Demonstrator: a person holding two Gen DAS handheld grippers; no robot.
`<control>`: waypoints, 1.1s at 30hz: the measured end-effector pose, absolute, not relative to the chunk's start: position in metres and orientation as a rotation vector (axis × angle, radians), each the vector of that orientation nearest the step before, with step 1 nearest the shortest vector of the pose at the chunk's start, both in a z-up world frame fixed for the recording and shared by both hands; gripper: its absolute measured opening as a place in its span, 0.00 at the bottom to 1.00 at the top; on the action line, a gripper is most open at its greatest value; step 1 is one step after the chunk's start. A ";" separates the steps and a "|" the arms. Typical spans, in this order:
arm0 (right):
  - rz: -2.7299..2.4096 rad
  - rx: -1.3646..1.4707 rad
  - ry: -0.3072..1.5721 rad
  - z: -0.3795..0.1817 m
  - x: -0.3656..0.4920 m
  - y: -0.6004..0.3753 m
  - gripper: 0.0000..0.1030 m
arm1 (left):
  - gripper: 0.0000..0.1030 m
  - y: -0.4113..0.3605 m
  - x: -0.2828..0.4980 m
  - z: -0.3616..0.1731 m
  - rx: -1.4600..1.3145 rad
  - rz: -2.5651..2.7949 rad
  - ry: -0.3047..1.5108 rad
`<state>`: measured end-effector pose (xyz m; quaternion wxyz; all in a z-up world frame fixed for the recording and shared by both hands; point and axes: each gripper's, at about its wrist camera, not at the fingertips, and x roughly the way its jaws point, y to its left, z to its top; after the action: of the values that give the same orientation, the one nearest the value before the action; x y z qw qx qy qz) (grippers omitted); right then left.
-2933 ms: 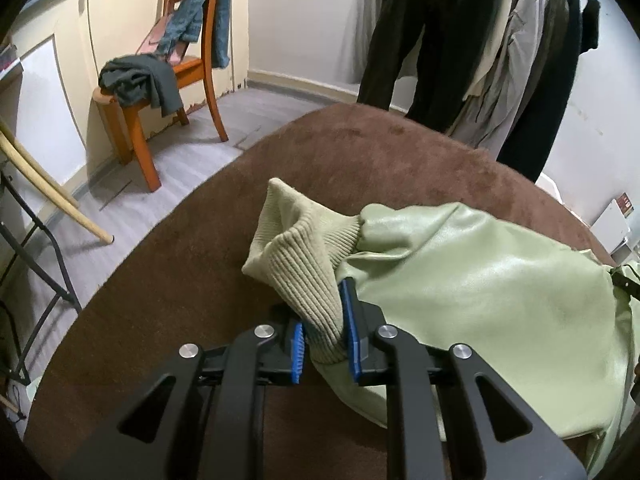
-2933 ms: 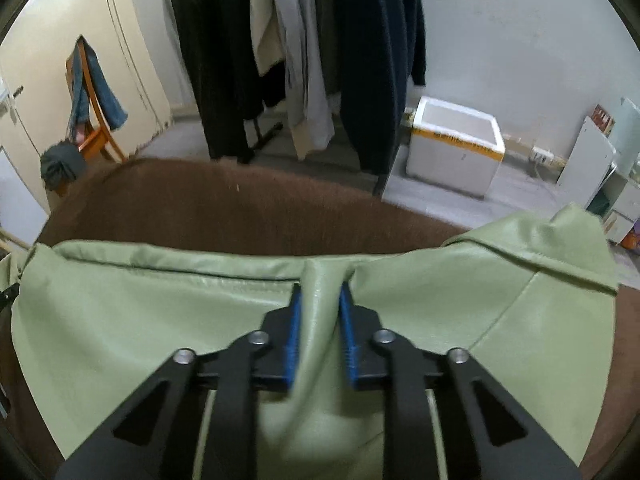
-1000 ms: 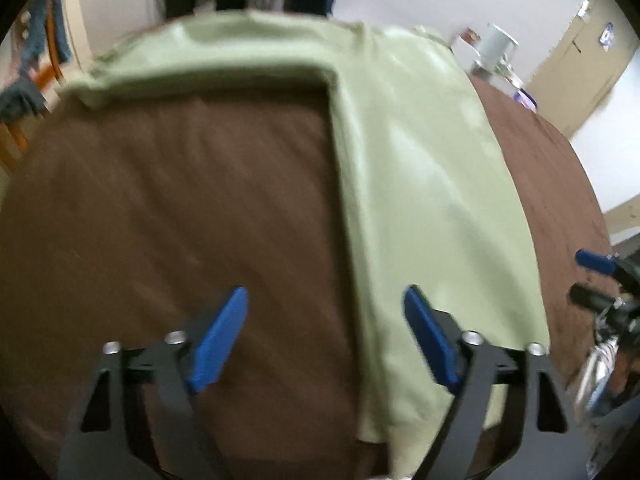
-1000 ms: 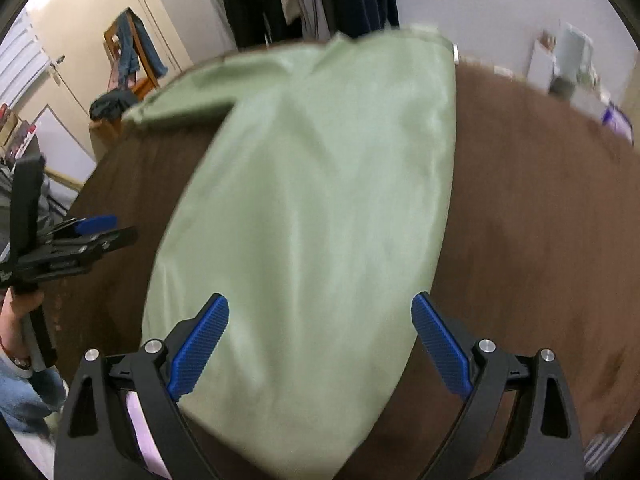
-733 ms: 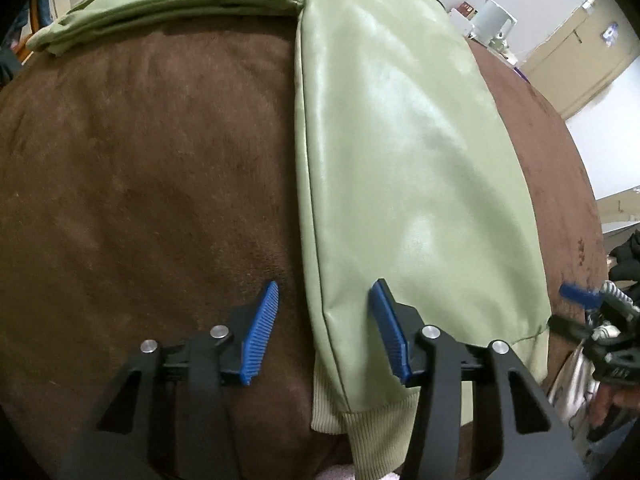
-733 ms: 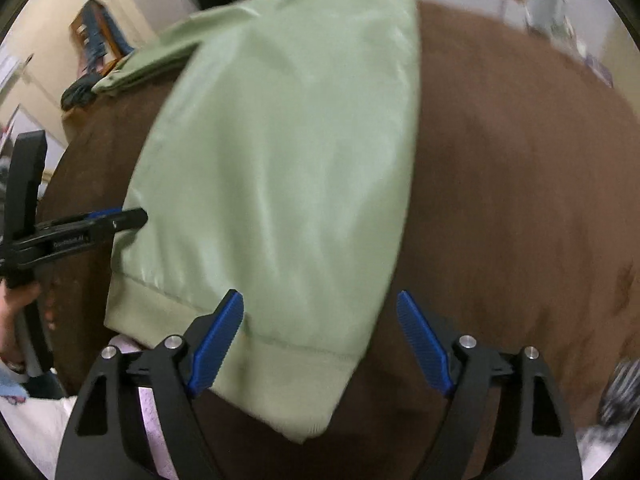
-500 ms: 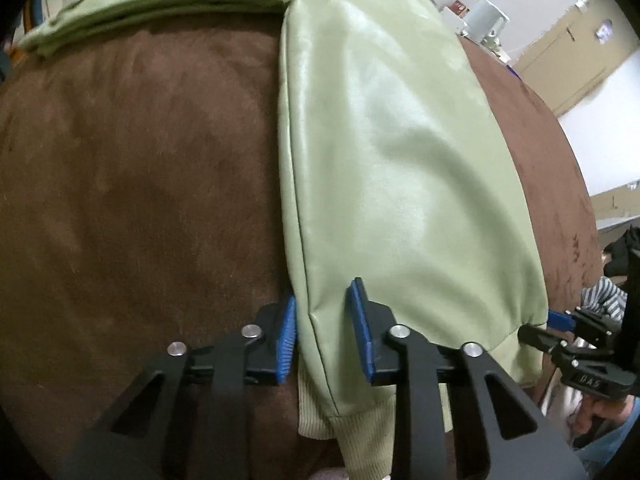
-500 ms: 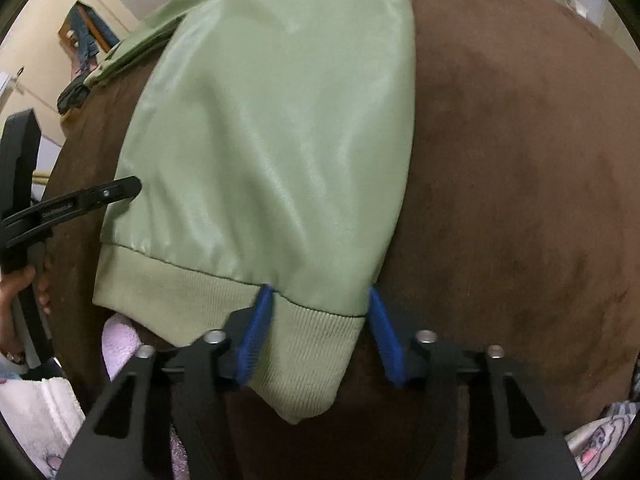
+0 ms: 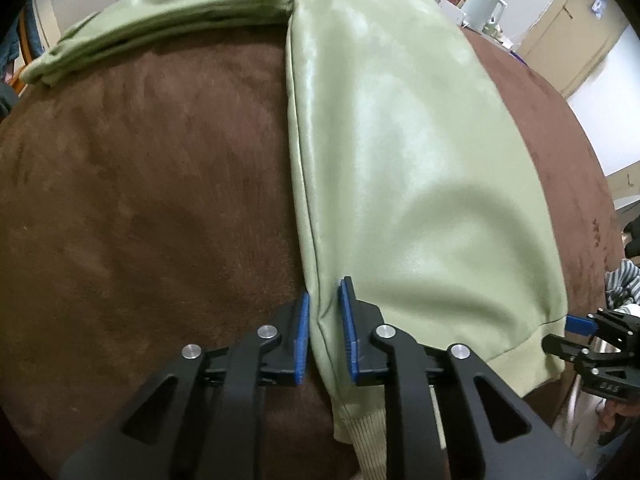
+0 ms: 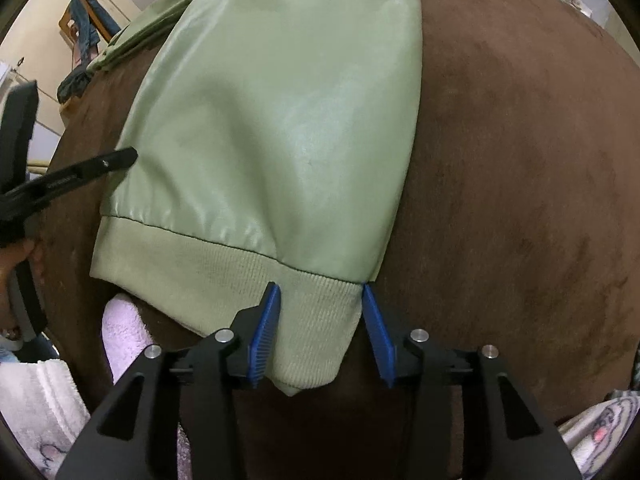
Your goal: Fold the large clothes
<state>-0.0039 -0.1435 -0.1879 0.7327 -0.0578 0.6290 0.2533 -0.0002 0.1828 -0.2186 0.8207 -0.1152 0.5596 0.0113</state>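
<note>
A light green shiny jacket [image 9: 408,152] lies flat on the brown suede table [image 9: 140,184], its ribbed hem toward me and one sleeve stretched to the far left. My left gripper [image 9: 324,328] is shut on the jacket's left side edge just above the hem. My right gripper [image 10: 318,332] is partly open, its blue pads on either side of the ribbed hem's [image 10: 224,276] right corner without pressing it. The jacket [image 10: 288,112] fills the right wrist view, where the left gripper [image 10: 120,160] shows at the jacket's left edge.
The table's near edge lies just below both grippers. White towelling [image 10: 44,392] sits below the table at lower left. A chair with clothes [image 10: 82,24] stands far left. A white kettle [image 9: 484,4] and a door [image 9: 568,36] lie beyond the table.
Both grippers let go of the jacket's far end and came to its near hem. The left one closed on the side edge; the right one narrowed around the hem corner.
</note>
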 end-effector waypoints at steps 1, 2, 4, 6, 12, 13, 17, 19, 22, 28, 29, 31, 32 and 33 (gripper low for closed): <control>0.558 -0.125 1.384 -0.189 -0.004 -0.145 0.43 | 0.20 0.183 -0.001 -0.220 -0.249 0.026 1.191; 0.559 -0.125 1.384 -0.189 -0.004 -0.145 0.43 | 0.20 0.183 -0.001 -0.221 -0.250 0.029 1.190; 0.559 -0.117 1.386 -0.190 -0.004 -0.146 0.43 | 0.21 0.183 -0.002 -0.222 -0.253 0.032 1.187; 0.558 -0.101 1.393 -0.189 -0.003 -0.149 0.45 | 0.21 0.182 -0.003 -0.222 -0.255 0.033 1.181; 0.540 -0.011 1.364 -0.167 0.012 -0.150 0.59 | 0.37 0.201 -0.016 -0.205 -0.369 0.073 1.142; 0.526 -0.012 1.339 -0.160 0.016 -0.152 0.65 | 0.47 0.208 -0.020 -0.194 -0.393 0.083 1.111; 0.511 -0.065 1.254 -0.138 0.029 -0.150 0.78 | 0.78 0.233 -0.021 -0.163 -0.401 0.163 1.023; 0.519 -0.076 1.221 -0.130 0.039 -0.147 0.78 | 0.84 0.253 -0.015 -0.151 -0.398 0.220 0.984; 0.525 -0.096 1.191 -0.127 0.054 -0.138 0.80 | 0.85 0.289 -0.004 -0.146 -0.449 0.297 0.923; 0.567 -0.126 1.108 -0.118 0.084 -0.098 0.80 | 0.86 0.348 0.023 -0.150 -0.501 0.433 0.863; 0.581 -0.128 1.090 -0.116 0.091 -0.090 0.80 | 0.86 0.357 0.027 -0.150 -0.499 0.449 0.856; 0.599 -0.129 1.058 -0.111 0.105 -0.075 0.80 | 0.86 0.369 0.039 -0.152 -0.493 0.479 0.855; 0.607 -0.126 1.047 -0.109 0.109 -0.070 0.80 | 0.86 0.373 0.045 -0.153 -0.495 0.489 0.852; 0.617 -0.121 1.033 -0.106 0.116 -0.064 0.80 | 0.86 0.380 0.048 -0.154 -0.500 0.503 0.847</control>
<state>0.1157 -0.0639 -0.1061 0.8228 -0.0569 0.4855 0.2900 0.0477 0.3803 -0.1542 0.8515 -0.2373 0.4021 0.2388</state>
